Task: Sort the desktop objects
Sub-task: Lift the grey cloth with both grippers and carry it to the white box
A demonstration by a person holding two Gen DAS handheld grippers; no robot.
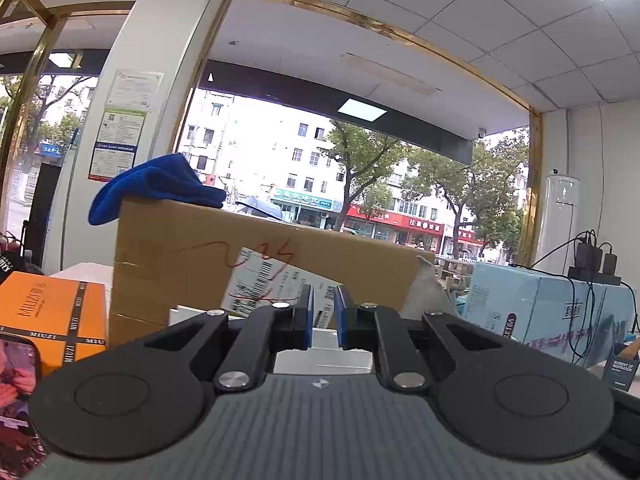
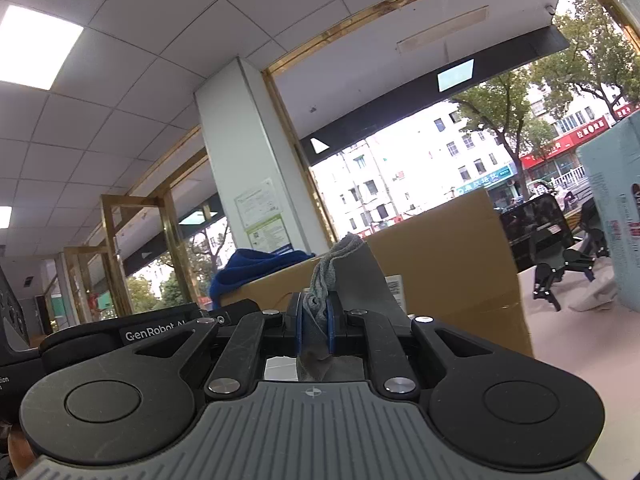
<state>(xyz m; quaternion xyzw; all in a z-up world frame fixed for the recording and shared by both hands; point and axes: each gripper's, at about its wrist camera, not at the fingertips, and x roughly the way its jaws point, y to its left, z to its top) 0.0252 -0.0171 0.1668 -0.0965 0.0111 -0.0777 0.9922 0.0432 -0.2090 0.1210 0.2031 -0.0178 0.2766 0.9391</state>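
A grey cloth (image 2: 320,280) is pinched between the pads of the right gripper (image 2: 314,326), just before a cardboard box (image 1: 192,264). A blue cloth (image 1: 152,186) is draped over the box's top; its inside is hidden. The left gripper (image 1: 323,316) is held slightly parted, empty.

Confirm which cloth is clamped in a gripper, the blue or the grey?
The grey cloth, pinched between the right gripper fingers. The blue cloth lies untouched on top of the cardboard box; the left gripper holds nothing.
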